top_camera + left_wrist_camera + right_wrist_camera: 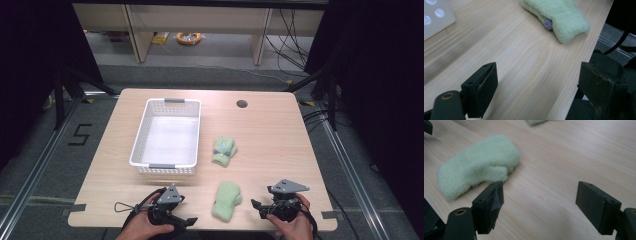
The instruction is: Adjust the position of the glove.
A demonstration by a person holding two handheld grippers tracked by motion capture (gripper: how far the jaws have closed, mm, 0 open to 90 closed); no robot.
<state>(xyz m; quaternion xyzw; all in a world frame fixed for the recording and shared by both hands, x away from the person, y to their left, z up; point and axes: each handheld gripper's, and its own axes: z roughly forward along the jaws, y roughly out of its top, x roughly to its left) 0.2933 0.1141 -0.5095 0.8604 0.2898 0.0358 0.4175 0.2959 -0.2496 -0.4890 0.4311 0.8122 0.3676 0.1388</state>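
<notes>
Two pale green fleece mittens lie on the wooden table. One mitten (226, 200) lies plain side up near the front edge, between my two grippers; it is also in the left gripper view (559, 17) and in the right gripper view (477, 163). The other mitten (224, 150), with a stitched pattern, lies farther back beside the white basket (191, 132). My left gripper (182, 222) is open, left of the near mitten, with bare table between its jaws (536, 87). My right gripper (257, 207) is open too, right of that mitten, holding nothing (539, 202).
The white basket has nothing in it; a corner of it (436, 17) is in the left gripper view. A round cable hole (242, 104) sits at the table's far right. Bare wood lies to the right of the mittens. Beyond the table are shelving legs and cables on the floor.
</notes>
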